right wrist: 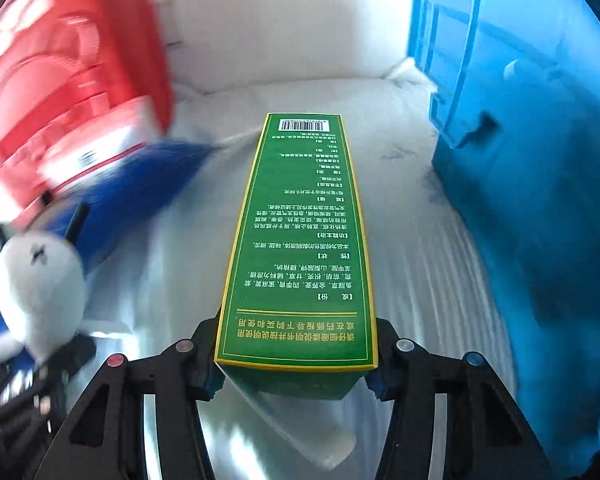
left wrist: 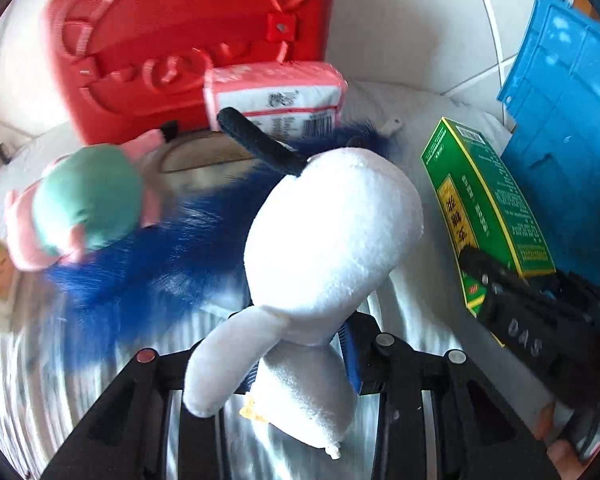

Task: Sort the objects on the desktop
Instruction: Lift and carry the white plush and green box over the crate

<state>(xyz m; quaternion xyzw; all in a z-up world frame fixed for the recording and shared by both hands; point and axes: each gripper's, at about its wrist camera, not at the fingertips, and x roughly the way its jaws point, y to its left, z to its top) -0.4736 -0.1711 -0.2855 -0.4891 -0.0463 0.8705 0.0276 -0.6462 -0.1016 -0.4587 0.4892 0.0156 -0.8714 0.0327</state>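
Observation:
My left gripper [left wrist: 300, 364] is shut on a white plush toy [left wrist: 332, 232] with black ears, held above the table. It also shows in the right wrist view [right wrist: 40, 292] at the far left. My right gripper [right wrist: 296, 368] is shut on a long green medicine box [right wrist: 300, 240] and holds it above the table. The box shows in the left wrist view [left wrist: 484, 208] with the right gripper [left wrist: 532, 320] behind it. A blue furry toy [left wrist: 148, 256] and a pink and green plush [left wrist: 84, 204] lie to the left.
A red bin [left wrist: 180, 32] stands at the back left with a pink tissue pack [left wrist: 276, 96] in front of it. A blue bin [left wrist: 568, 120] stands at the right, and it fills the right side of the right wrist view [right wrist: 540, 200]. A white cloth [right wrist: 284, 48] covers the table.

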